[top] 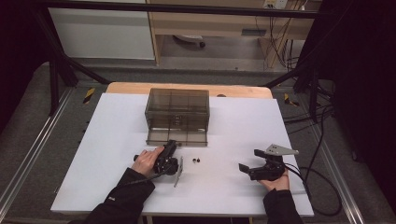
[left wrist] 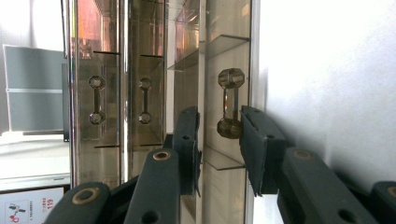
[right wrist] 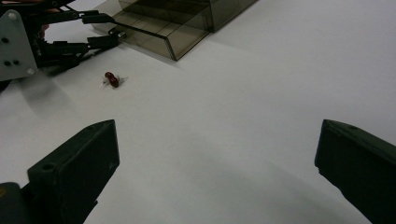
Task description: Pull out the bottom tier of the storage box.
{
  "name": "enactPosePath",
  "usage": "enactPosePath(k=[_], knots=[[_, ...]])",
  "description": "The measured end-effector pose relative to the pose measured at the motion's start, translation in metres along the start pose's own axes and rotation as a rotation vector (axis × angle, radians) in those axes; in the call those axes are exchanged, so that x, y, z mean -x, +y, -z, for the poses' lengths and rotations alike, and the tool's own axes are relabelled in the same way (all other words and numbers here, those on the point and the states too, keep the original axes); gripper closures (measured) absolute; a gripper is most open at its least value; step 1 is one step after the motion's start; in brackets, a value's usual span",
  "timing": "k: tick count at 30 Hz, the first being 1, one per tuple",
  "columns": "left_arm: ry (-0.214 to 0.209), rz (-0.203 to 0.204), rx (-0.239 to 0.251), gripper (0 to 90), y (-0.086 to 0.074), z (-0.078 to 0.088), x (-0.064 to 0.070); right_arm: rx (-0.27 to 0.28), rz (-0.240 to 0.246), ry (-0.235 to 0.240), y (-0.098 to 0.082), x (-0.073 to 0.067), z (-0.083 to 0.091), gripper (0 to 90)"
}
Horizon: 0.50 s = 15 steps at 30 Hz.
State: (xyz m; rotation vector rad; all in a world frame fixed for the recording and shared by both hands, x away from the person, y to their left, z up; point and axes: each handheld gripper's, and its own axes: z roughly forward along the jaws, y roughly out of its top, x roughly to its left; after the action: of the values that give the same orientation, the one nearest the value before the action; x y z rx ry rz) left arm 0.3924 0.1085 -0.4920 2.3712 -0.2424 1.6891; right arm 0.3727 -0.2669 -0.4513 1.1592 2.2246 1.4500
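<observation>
A: What could go wrong for the person here?

B: The left gripper [left wrist: 218,135] has its jaws on either side of the bar-shaped handle [left wrist: 230,103] on the lowest drawer [top: 176,137] of the smoky drawer cabinet [top: 177,114]. The pads look close to the handle, but I cannot tell whether they actually press it. If the grip is loose, a pull would likely let the jaws slide off the smooth plastic.

A: And if it holds?

B: The drawer already stands out a little from the cabinet front. A pull off its line could jam it or drag the light cabinet across the white table [top: 233,186].

A: Anything lying close by?

B: 1 small dark red object [right wrist: 112,80] lies on the table just beside the left gripper, between the 2 grippers. The drawer or the hand could knock it.

A: Where does the handle sit relative to the gripper?

B: Straight ahead between the 2 jaws, its lower knob level with the tips.

A: And the other one?

B: The right gripper [top: 254,161] rests well apart to the right, jaws spread wide, holding nothing.
</observation>
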Motion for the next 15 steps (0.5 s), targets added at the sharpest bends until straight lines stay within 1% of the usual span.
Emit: enactPosePath(k=[5, 10, 12, 13, 14, 15], knots=[[0.001, 0.001, 0.0, 67.9, 0.0, -0.0001, 0.0002, 0.001, 0.0, 0.0, 0.0, 0.0, 0.0, 0.6], [-0.01, 0.009, 0.003, 66.5, 0.0001, 0.0003, -0.0007, 0.0, -0.001, 0.0, 0.0, -0.0001, 0.0001, 0.5], [-0.032, 0.03, -0.001, 64.9, -0.0001, 0.0008, -0.0028, 0.0, 0.0, 0.0, 0.0, 0.0, 0.0002, 0.5], [-0.032, 0.03, -0.001, 64.5, -0.0001, 0.0008, -0.0028, 0.0, 0.0, 0.0, 0.0, 0.0, 0.0002, 0.5], [-0.046, 0.056, -0.005, 63.8, -0.0005, 0.0013, -0.0044, 0.001, 0.001, 0.0, 0.0, 0.0, 0.0001, 0.6], [-0.046, 0.056, -0.005, 63.4, -0.0005, 0.0013, -0.0044, 0.001, 0.001, 0.0, 0.0, -0.0001, 0.0001, 0.6]])
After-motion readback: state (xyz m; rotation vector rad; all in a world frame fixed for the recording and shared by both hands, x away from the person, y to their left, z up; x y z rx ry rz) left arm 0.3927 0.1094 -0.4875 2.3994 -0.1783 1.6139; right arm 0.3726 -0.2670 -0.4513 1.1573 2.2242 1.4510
